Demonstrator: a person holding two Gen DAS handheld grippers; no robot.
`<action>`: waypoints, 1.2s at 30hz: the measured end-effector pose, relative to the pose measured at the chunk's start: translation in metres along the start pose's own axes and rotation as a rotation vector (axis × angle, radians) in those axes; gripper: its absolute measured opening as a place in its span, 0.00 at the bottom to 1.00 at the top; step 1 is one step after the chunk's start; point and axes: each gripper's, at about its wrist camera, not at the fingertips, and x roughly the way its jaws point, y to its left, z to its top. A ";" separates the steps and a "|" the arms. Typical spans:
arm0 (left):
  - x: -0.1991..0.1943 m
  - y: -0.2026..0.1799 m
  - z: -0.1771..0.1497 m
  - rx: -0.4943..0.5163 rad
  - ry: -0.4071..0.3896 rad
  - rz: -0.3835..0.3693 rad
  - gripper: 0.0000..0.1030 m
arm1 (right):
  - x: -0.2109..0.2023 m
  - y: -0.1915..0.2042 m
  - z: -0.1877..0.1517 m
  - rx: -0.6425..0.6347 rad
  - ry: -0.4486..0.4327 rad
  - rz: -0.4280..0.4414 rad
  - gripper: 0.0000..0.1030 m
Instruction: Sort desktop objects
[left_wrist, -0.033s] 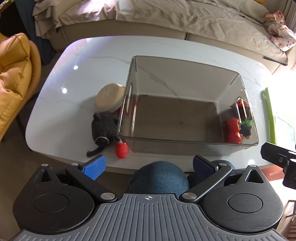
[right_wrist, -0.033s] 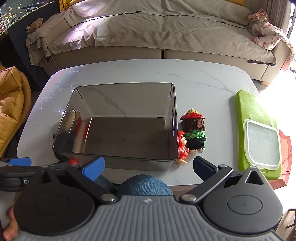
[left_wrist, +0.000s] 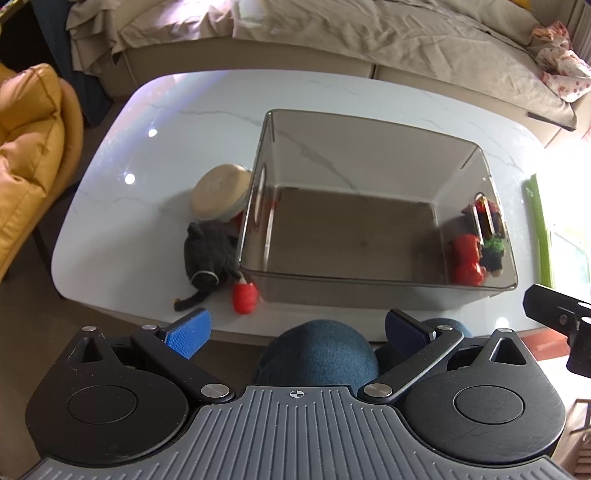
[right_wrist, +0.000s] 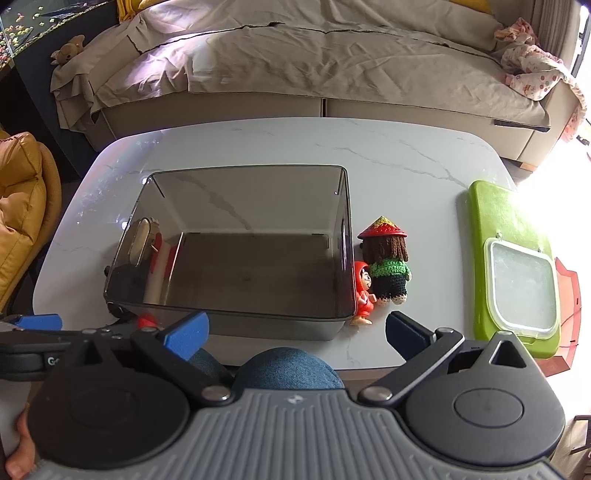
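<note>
A smoky see-through bin (left_wrist: 369, 118) stands empty in the middle of the white marble table (left_wrist: 166, 122). Against its left wall lie a beige round hat (left_wrist: 219, 195), a black plush cat (left_wrist: 208, 254) and a small red piece (left_wrist: 243, 293). On its right side stand a crochet doll (right_wrist: 386, 266) with a red cone hat and a little red figure (right_wrist: 364, 291). My left gripper (left_wrist: 297, 330) hovers open at the table's near edge, holding nothing. My right gripper (right_wrist: 295, 330) is open too, equally empty, short of the bin's front wall (right_wrist: 236, 325).
A green board (right_wrist: 513, 266) carrying a clear lid lies at the table's right end. A knee in blue jeans (right_wrist: 284, 369) sits under both grippers. A draped sofa (right_wrist: 332, 66) runs behind the table and a yellow cushion (left_wrist: 29, 147) stands to the left.
</note>
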 end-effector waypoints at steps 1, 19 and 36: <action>-0.001 -0.001 -0.003 -0.003 -0.002 -0.001 1.00 | 0.000 0.001 0.001 -0.001 0.006 -0.003 1.00; 0.000 0.012 0.029 -0.078 0.063 -0.015 1.00 | 0.008 0.006 0.025 0.009 0.058 -0.006 1.00; -0.002 0.003 0.029 -0.036 0.058 0.007 1.00 | 0.006 0.005 0.029 0.004 0.058 -0.035 1.00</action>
